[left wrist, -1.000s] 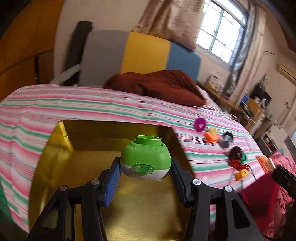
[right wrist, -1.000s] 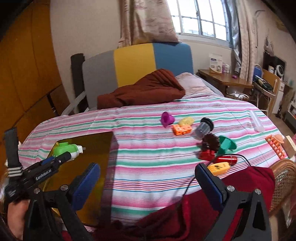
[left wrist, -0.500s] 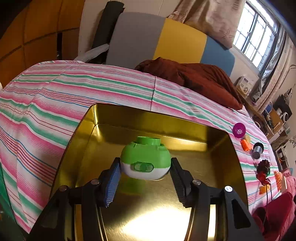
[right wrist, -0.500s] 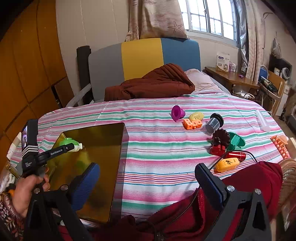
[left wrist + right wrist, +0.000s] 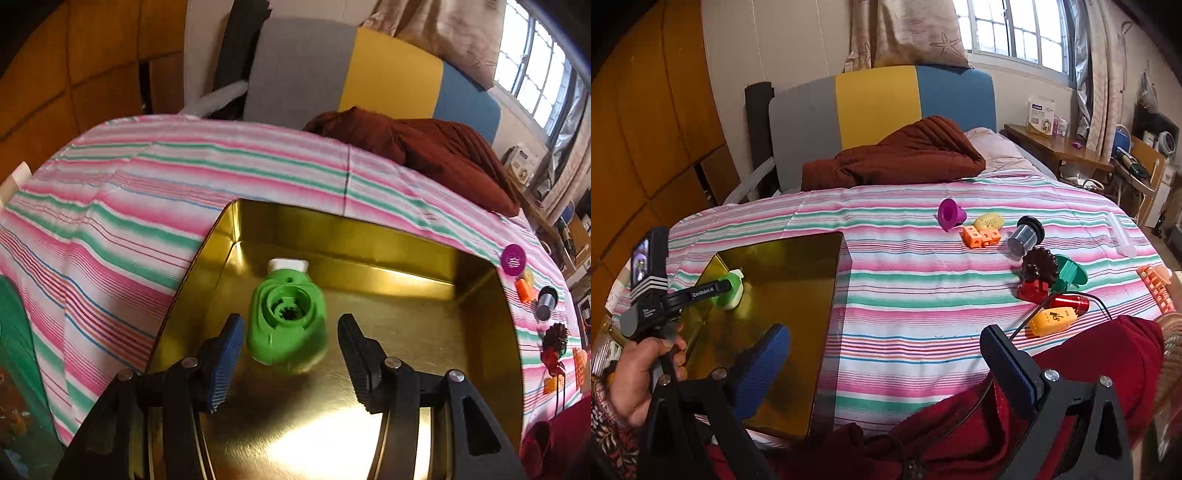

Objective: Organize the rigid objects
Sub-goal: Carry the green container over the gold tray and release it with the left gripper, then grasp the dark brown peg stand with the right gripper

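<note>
A green and white plastic toy (image 5: 286, 321) lies tipped over on the floor of the gold metal tray (image 5: 369, 230), its round opening facing up. My left gripper (image 5: 290, 325) hovers just above it, open, with a gap between each pad and the toy. In the right wrist view the left gripper (image 5: 701, 291) is held by a hand at the tray's (image 5: 798, 295) left side, beside the toy (image 5: 733, 291). My right gripper (image 5: 882, 332) stands open and empty over the bed's near edge.
Small toys lie on the striped bedspread (image 5: 905, 295): a purple funnel (image 5: 949, 214), orange blocks (image 5: 980, 236), a black-lidded jar (image 5: 1025, 236), a dark gear (image 5: 1038, 264), a red cylinder (image 5: 1067, 304). A brown blanket (image 5: 897, 158) lies by the headboard. Red cloth (image 5: 1089, 354) lies under the right gripper.
The green toy was gripped between the left pads; now it has left them and lies tipped in the tray. The left gripper came down over the tray and tilted downward.
</note>
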